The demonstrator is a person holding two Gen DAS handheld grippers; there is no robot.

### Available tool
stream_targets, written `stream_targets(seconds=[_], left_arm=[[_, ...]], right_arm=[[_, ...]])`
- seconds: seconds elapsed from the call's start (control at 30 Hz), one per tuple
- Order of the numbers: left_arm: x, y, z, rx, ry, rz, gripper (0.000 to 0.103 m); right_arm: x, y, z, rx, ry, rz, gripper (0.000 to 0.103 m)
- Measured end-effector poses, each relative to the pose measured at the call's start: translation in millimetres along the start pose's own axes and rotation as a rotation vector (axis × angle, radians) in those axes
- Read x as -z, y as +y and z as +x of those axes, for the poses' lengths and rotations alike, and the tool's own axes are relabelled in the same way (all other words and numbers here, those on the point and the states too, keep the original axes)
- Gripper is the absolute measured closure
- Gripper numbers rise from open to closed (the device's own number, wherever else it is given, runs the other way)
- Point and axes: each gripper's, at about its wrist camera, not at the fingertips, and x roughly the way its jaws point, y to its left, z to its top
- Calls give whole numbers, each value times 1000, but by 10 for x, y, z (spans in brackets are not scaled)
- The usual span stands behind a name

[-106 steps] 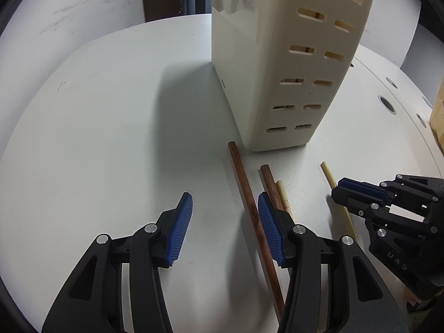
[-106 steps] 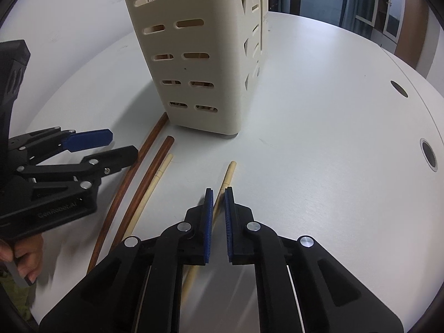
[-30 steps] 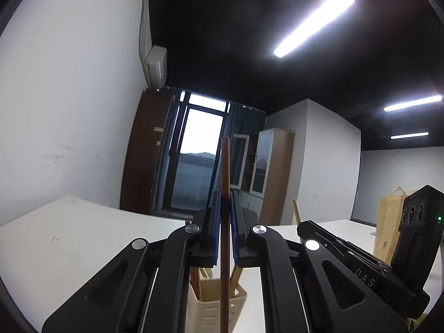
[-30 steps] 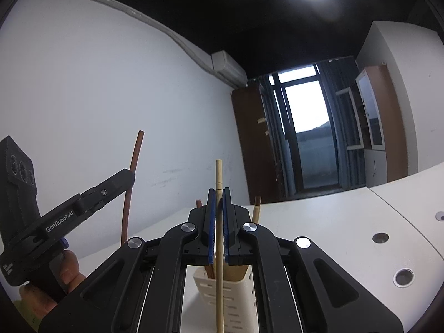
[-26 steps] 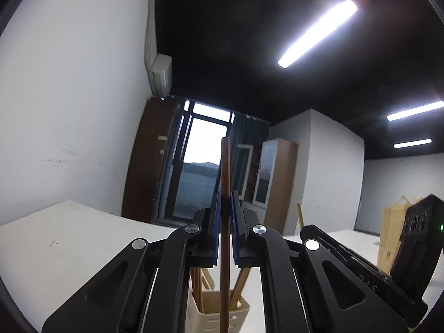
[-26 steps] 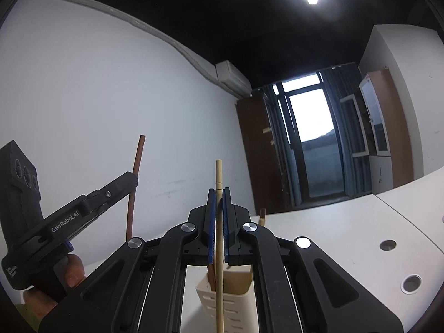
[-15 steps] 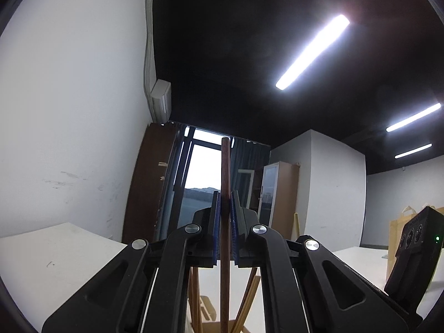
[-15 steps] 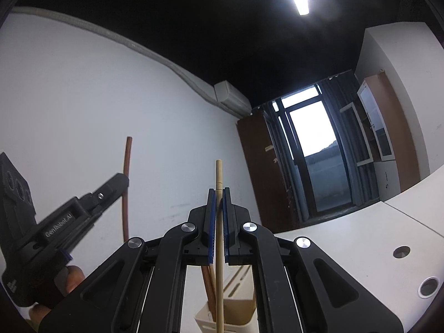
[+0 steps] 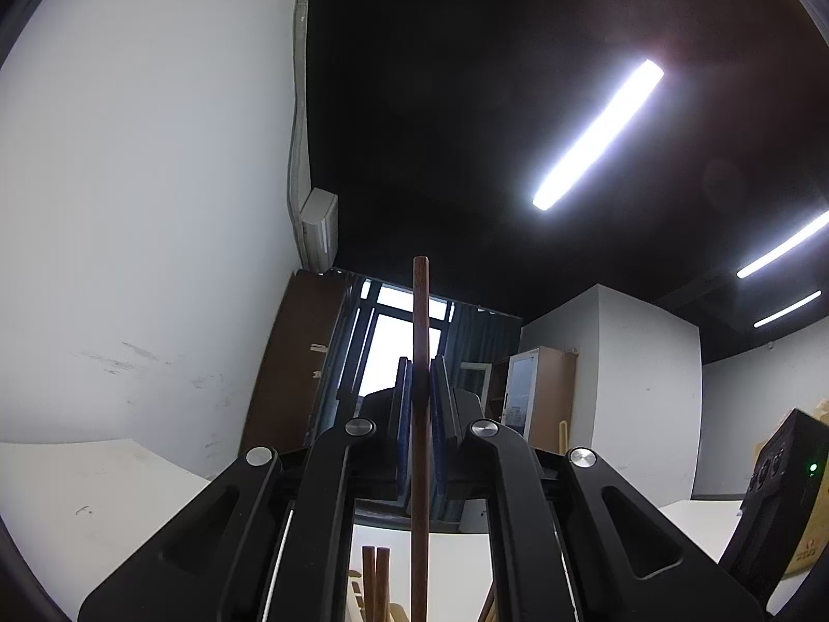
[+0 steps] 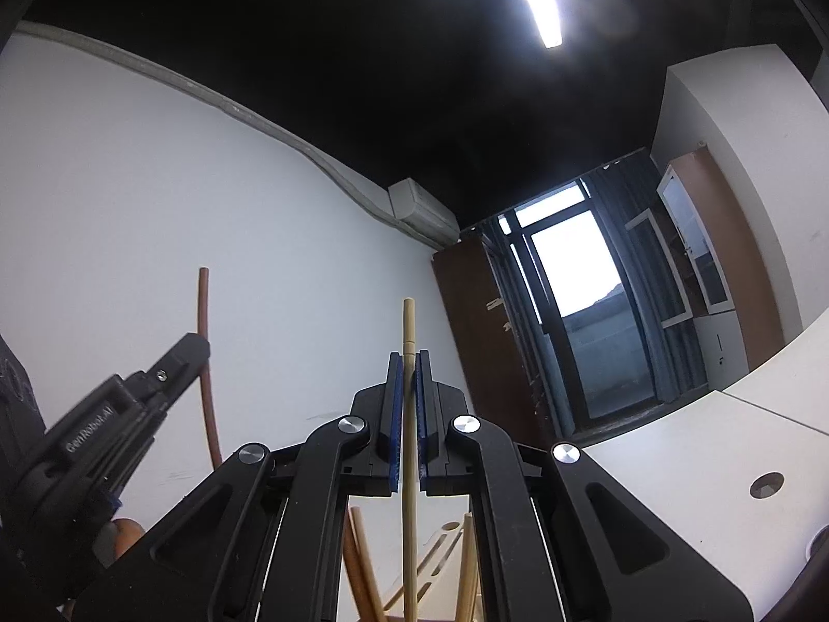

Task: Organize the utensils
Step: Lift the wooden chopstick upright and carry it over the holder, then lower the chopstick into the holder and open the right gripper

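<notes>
My left gripper (image 9: 420, 389) is shut on a dark brown chopstick (image 9: 420, 321) that stands upright between its blue pads. My right gripper (image 10: 409, 383) is shut on a pale bamboo chopstick (image 10: 409, 326), also upright. Both grippers point upward toward the ceiling. From the right wrist view the left gripper (image 10: 194, 347) shows at the left with its brown chopstick (image 10: 205, 363) rising above it. Below the fingers only the rim of the cream utensil holder (image 10: 440, 539) shows, with several chopsticks (image 10: 362, 565) standing in it. Two brown chopstick tops (image 9: 375, 580) poke up under the left gripper.
A white table (image 10: 689, 471) with round cable holes runs to the right. A white wall (image 9: 129, 259), a dark wooden cabinet (image 10: 487, 342) and a window lie behind. The right gripper's black body (image 9: 777, 492) and a paper bag stand at the left view's right edge.
Both grippers have tilted further upward, so the holder has sunk almost out of each view. Each grip on its chopstick is unchanged.
</notes>
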Motion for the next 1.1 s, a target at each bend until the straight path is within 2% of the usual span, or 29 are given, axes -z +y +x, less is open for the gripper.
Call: stream_targets(seconds=[0.33,0.7,0.9,1.1], left_arm=[[103,11,134,6,23,21,97],[162,-29,144,-7,66,43,97],[176,-40,62,-4,118,72,97],[143,58,-30,15,166,53,97]], right_arm=[[92,-57,117,8,-10,5,98],[249,38,104,16,-21,-63,98],[285,65,98,25,-2,-81,98],[323,35,73,30,52,-77,98]])
